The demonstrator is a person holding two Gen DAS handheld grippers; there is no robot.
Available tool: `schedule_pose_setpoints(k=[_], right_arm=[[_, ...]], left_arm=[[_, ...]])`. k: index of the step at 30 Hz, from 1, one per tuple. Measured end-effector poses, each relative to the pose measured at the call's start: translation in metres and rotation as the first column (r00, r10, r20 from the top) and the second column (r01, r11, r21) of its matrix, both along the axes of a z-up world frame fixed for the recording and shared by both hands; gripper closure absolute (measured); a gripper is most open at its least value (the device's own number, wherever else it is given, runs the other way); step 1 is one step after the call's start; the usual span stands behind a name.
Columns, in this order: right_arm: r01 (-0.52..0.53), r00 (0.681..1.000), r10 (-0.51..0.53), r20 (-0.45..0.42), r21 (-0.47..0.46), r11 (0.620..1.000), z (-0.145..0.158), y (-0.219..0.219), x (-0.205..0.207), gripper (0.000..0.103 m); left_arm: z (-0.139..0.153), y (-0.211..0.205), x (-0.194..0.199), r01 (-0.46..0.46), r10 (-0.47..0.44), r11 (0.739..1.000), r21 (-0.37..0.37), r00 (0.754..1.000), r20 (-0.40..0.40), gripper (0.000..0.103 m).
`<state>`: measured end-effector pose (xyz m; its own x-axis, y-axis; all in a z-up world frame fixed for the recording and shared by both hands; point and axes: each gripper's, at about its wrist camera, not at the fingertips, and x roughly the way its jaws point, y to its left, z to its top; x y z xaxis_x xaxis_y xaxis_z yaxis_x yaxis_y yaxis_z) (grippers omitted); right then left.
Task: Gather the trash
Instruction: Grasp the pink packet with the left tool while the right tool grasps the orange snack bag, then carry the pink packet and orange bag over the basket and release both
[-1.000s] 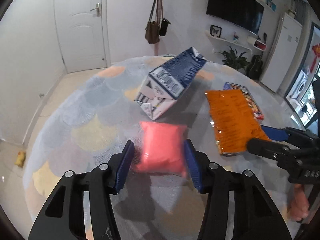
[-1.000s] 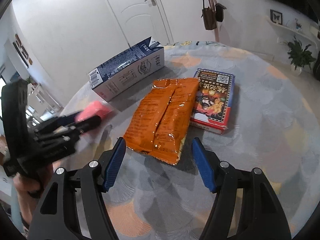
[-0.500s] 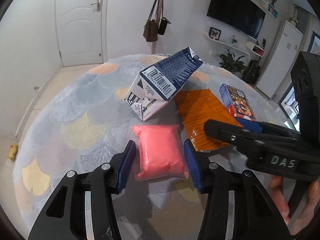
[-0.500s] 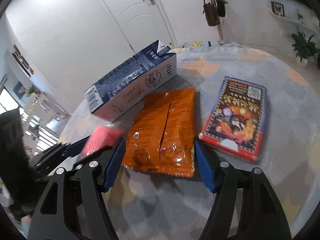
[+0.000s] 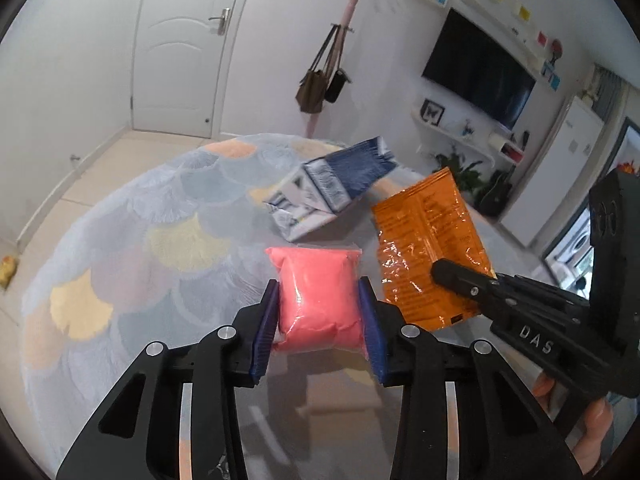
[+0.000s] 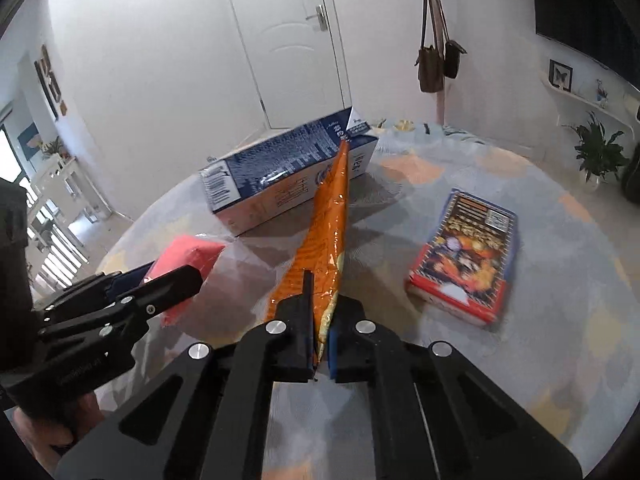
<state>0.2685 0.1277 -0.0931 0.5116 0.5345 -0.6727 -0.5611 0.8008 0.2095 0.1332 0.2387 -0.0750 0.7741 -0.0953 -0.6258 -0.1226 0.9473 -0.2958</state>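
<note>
My left gripper (image 5: 319, 312) is shut on a pink plastic packet (image 5: 316, 296) and holds it above the round table. The packet also shows in the right wrist view (image 6: 188, 260). My right gripper (image 6: 320, 320) is shut on the lower edge of an orange snack bag (image 6: 326, 232), which hangs lifted and edge-on. The bag shows flat-on in the left wrist view (image 5: 428, 248), with the right gripper (image 5: 460, 276) clamped on it. A blue and white milk carton (image 5: 324, 200) lies on its side on the table (image 6: 280, 184).
A flat red and blue box (image 6: 466, 256) lies on the table to the right. The round table (image 5: 132, 248) has a pastel scallop-pattern cover. A door, a coat stand with bags and a wall TV stand behind.
Both grippers have closed. The left one took hold of the pink packet and lifted it. The right one took hold of the orange bag and raised it off the table.
</note>
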Motion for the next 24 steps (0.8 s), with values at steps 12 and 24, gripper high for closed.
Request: schedule_pose_setpoints(k=[12,24], right_arm=[[0.128,0.987,-0.135,0.085,0.081,0.988,0.045,-0.106,-0.034,0.100],[0.345,0.932,-0.355,0.078,0.113,0.932,0.052,-0.235,-0.036,0.100]], left_arm=[[0.052,-0.065,-0.027,0.103,-0.092,0.993,-0.054,0.979,0.181,0.066],[0.085,-0.180,-0.008,0.257,-0.248,0.967,-0.002,0.938,0.242,0.066]])
